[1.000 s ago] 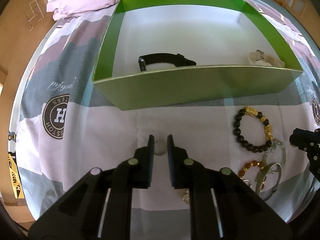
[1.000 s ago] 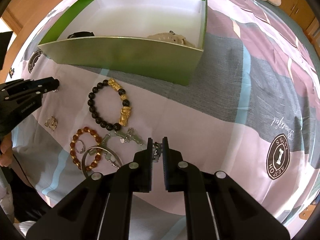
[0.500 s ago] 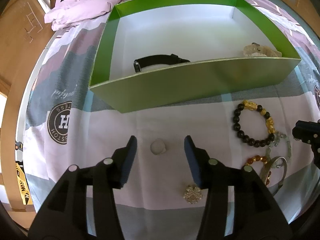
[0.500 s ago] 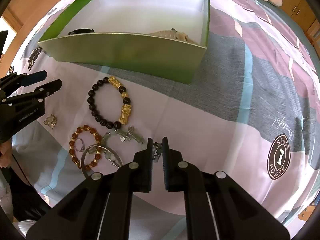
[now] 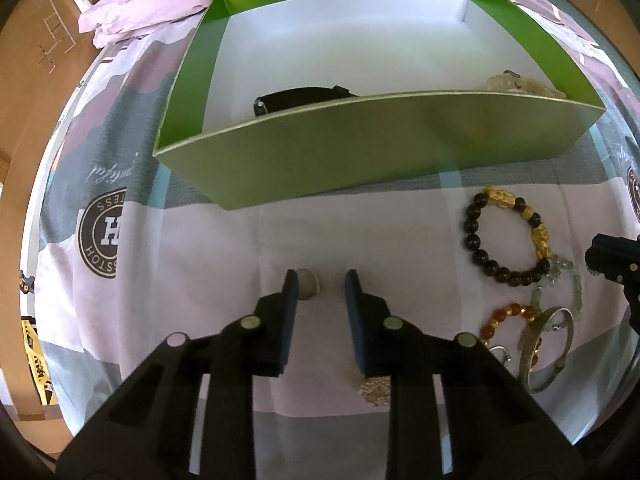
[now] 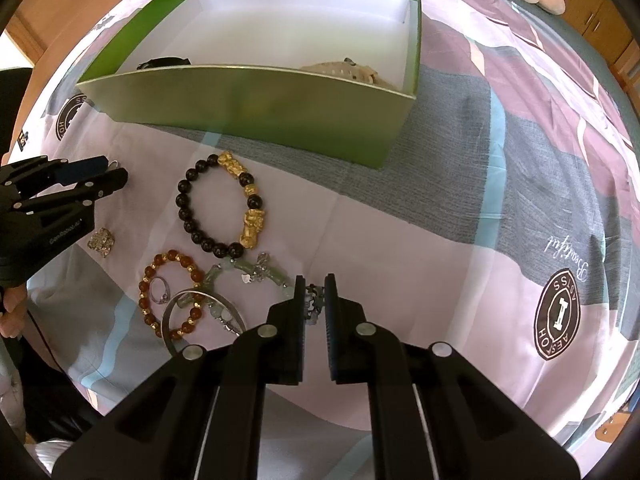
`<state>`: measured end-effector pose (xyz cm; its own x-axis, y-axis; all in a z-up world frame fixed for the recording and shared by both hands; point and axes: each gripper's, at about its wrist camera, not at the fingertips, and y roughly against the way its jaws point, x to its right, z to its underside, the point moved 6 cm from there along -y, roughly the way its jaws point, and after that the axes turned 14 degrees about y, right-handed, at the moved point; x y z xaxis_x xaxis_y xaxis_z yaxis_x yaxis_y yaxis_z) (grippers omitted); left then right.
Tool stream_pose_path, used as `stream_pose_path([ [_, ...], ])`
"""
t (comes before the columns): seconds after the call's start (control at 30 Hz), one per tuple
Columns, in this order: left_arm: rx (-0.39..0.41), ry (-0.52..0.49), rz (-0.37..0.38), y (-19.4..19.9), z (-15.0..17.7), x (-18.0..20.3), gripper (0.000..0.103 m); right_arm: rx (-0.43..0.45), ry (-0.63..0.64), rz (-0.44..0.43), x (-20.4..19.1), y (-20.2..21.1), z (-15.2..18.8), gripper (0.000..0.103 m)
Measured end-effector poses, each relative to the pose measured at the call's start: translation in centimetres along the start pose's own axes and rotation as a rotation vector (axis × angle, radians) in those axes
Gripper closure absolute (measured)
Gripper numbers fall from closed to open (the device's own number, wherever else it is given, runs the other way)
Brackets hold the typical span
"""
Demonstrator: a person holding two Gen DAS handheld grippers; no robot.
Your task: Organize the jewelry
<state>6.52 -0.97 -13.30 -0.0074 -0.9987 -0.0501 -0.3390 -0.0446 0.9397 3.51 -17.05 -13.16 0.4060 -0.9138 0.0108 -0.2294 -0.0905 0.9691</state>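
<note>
Narrowing the left tongs (image 5: 322,280) again around the small pale round stone (image 5: 309,284) on the patterned bed sheet (image 5: 180,280), after clamping it a second ago and then spreading wide half a second ago; now standing at a middling gap, with the stone touching the inner face of the left-hand finger and well clear of the other. Reading this as a regrasp: releasing, re-centring, and closing once more, so still leaving the stone outside the green cardboard box (image 5: 360,152) just ahead. Keeping the right tongs (image 6: 315,292) narrow, as in the earlier views, apparently pinching a small silver charm (image 6: 314,306) low over the sheet. Already holding, inside the box, a black watch strap (image 5: 300,98) and a pale beige piece (image 5: 516,82). Still awaiting collection beside the box: a black-and-gold bead bracelet (image 5: 508,240), an amber bead bracelet (image 5: 508,316), a silver bangle (image 5: 548,352) and a small gold brooch (image 5: 376,390).
</note>
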Motion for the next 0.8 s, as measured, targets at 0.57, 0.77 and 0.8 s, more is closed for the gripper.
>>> stream_pose_path([
  [0.57, 0.014, 0.029, 0.01, 0.4, -0.5, -0.7, 0.096, -0.001, 0.001, 0.001, 0.0, 0.1, -0.1, 0.094],
  [0.77, 0.051, 0.001, -0.022, 0.9, -0.7, -0.5, 0.077, -0.001, 0.001, 0.001, 0.0, 0.1, -0.1, 0.094],
  [0.8, 0.055, 0.002, -0.023, 0.9, -0.7, -0.5, 0.077, -0.001, 0.001, 0.001, 0.0, 0.1, -0.1, 0.094],
])
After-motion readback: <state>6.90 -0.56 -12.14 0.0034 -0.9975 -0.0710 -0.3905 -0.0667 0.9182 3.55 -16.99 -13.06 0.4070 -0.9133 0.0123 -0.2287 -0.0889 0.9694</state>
